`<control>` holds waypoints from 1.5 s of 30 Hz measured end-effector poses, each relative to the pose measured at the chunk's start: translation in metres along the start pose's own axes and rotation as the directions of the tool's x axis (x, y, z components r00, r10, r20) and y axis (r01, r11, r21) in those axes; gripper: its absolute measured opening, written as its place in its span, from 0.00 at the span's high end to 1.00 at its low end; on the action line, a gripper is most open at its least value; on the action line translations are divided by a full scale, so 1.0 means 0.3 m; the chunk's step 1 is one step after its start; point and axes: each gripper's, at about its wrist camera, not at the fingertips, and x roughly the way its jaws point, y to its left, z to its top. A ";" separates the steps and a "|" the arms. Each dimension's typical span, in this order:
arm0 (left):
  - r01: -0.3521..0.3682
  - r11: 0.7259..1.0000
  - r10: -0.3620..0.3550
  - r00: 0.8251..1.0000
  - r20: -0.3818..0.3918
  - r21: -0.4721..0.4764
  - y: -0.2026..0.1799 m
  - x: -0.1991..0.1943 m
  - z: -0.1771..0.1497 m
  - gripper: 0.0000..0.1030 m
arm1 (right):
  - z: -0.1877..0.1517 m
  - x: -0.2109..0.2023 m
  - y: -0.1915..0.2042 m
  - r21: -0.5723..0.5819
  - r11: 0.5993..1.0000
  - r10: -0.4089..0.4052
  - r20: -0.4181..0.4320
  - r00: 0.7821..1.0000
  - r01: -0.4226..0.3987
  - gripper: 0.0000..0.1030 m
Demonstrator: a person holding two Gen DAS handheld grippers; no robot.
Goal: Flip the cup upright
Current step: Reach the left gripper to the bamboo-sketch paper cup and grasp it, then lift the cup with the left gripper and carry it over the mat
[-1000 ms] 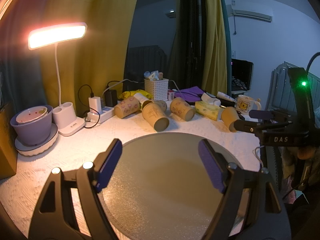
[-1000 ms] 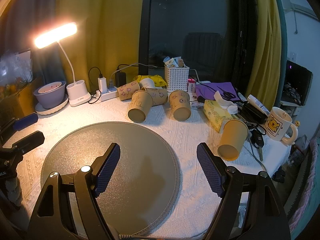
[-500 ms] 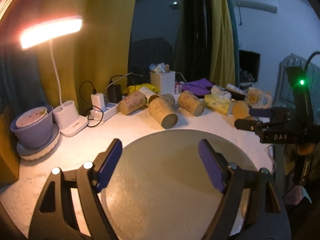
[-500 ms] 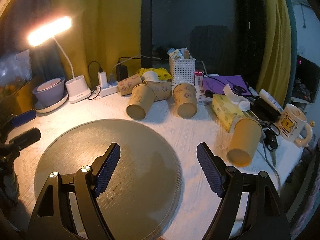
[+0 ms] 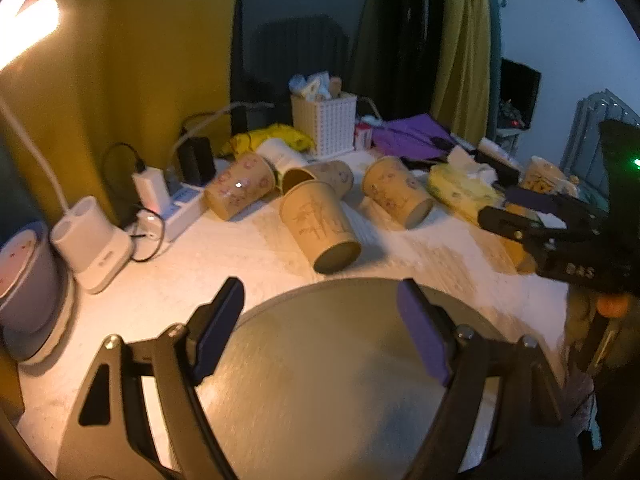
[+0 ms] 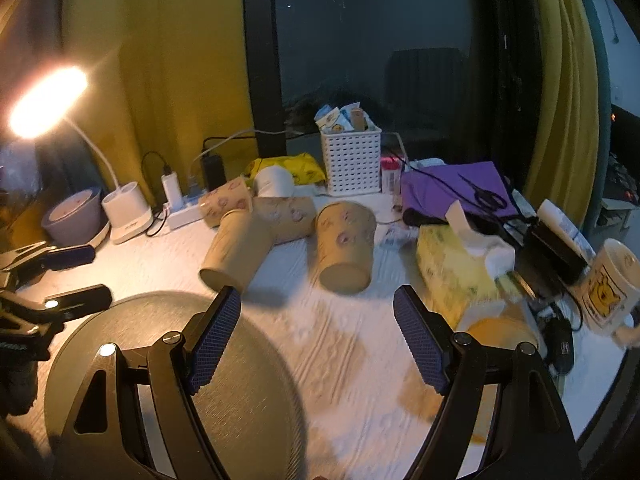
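Observation:
Several tan paper cups lie on their sides on the white cloth. The nearest one (image 5: 320,224) points its base at my left gripper (image 5: 320,328), which is open and empty over the round grey mat (image 5: 320,392). My right gripper (image 6: 316,340) is open and empty; a tipped cup (image 6: 346,246) lies just ahead of it and another (image 6: 236,250) to the left. One more tipped cup (image 6: 502,332) lies by its right finger. The right gripper also shows in the left wrist view (image 5: 520,216).
A lit desk lamp (image 6: 48,100) with white base (image 6: 126,212), a purple bowl (image 6: 72,216), power strip (image 6: 180,208), white basket (image 6: 352,160), yellow tissue pack (image 6: 456,268) and bear mug (image 6: 608,288) crowd the back and right of the table.
Both grippers have moved forward toward the cups, and the cups appear larger. The right gripper has shifted right off the mat. Both stay open.

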 end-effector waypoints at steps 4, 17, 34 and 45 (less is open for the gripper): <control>0.011 0.999 -0.014 0.998 -0.058 -0.048 0.002 0.132 0.065 0.23 | 0.006 0.084 -0.039 0.022 1.000 0.018 -0.056 0.998 -0.016 0.21; -0.005 0.990 -0.024 0.980 -0.200 -0.143 0.009 0.441 0.172 0.23 | 0.039 0.202 -0.055 0.066 0.995 0.082 -0.120 0.989 -0.075 0.21; 0.005 0.983 -0.050 0.969 -0.243 -0.186 0.042 0.478 0.144 0.36 | 0.027 0.198 -0.052 0.085 0.995 0.059 -0.168 0.984 -0.046 0.21; 0.067 0.985 -0.094 0.981 -0.172 -0.158 0.007 0.247 0.068 0.36 | 0.013 0.054 0.041 0.057 0.998 0.044 -0.132 0.990 -0.037 0.21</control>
